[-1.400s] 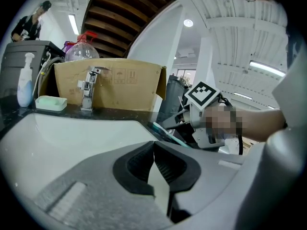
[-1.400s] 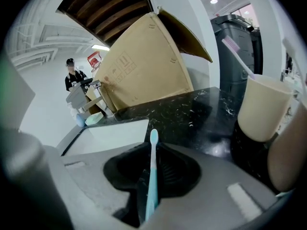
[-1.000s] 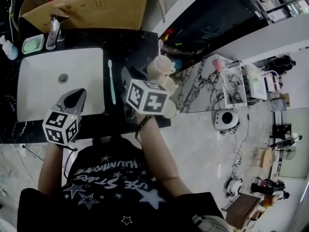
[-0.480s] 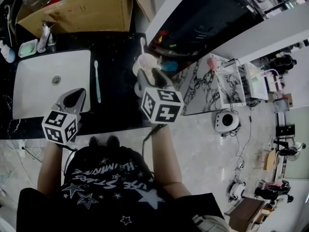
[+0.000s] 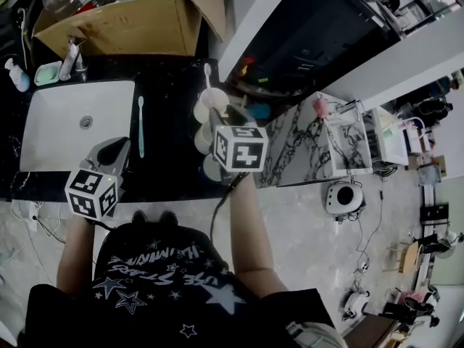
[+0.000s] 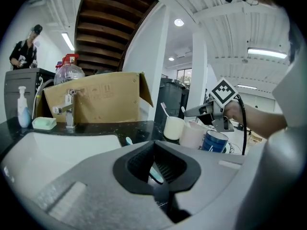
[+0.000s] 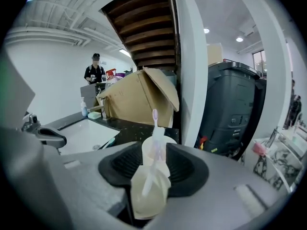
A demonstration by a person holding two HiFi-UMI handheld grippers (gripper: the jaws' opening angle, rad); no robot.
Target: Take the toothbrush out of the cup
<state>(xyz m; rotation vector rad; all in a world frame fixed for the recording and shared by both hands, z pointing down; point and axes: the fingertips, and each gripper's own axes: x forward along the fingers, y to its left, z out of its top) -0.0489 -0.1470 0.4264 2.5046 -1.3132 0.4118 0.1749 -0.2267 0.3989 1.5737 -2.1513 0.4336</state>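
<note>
A toothbrush [image 7: 154, 128] with a pale lilac head stands upright in a cream cup [image 5: 211, 104] at the back right of the black counter [image 5: 170, 85]. Its head [image 5: 208, 69] pokes above the rim. My right gripper [image 5: 221, 116] reaches over two more cream cups [image 5: 204, 141] toward it. In the right gripper view the brush rises between the jaws of that gripper [image 7: 153, 163], which are closing with the pads still apart from it. A teal toothbrush [image 5: 140, 127] lies flat beside the sink. My left gripper [image 5: 110, 149] hovers open and holding nothing at the counter's front, seen also in its own view [image 6: 156, 166].
A white sink [image 5: 72, 122] fills the counter's left, with a faucet [image 5: 70, 56], soap dish [image 5: 48, 72] and pump bottle [image 5: 16, 75] behind it. A cardboard box [image 5: 123, 24] stands at the back. A blue cup [image 6: 214, 141] sits by the cream ones. A person [image 7: 96, 73] stands far off.
My right gripper has swung from the left of the cups to right over them, pointing at the cup with the brush. The left gripper has stayed put.
</note>
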